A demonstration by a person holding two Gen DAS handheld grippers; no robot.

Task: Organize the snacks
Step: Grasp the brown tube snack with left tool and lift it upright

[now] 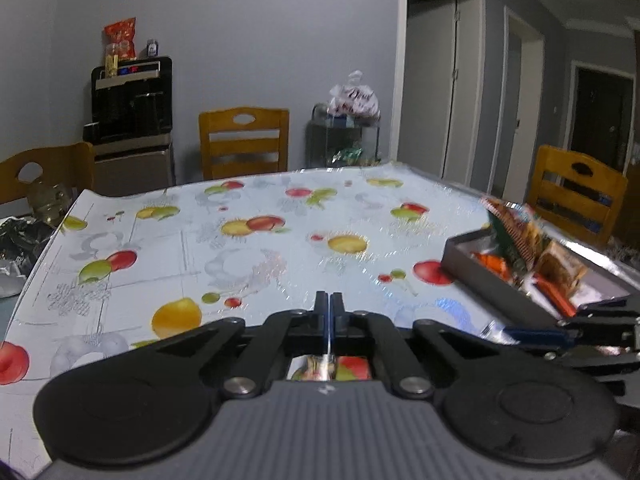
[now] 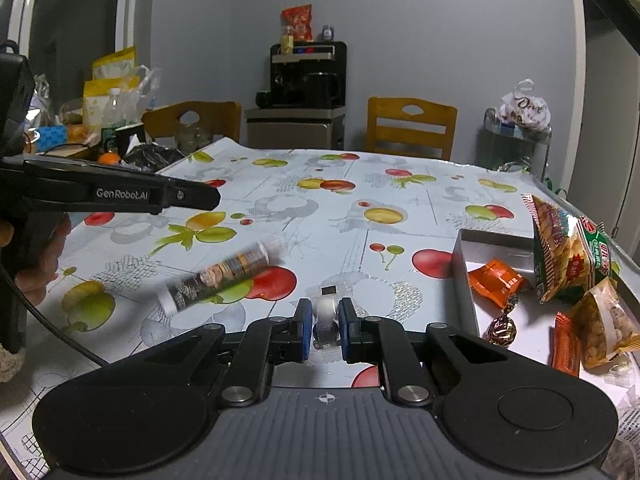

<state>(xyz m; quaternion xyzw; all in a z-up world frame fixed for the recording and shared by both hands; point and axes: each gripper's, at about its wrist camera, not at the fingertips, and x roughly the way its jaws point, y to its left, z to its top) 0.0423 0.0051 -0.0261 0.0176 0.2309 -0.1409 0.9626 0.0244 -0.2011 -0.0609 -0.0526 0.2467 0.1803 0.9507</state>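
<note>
Grey-walled dining room: fruit-print tablecloth (image 1: 240, 248), wooden chairs (image 1: 244, 142) at table, black appliance (image 1: 132, 100) against wall, white-framed doorways (image 1: 440, 80).

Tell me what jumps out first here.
The fruit-print tablecloth fills both views. A blurred tube of snacks lies on it at left in the right wrist view; a grey box of snack packets sits at right. The right gripper pinches a small clear packet.
</note>
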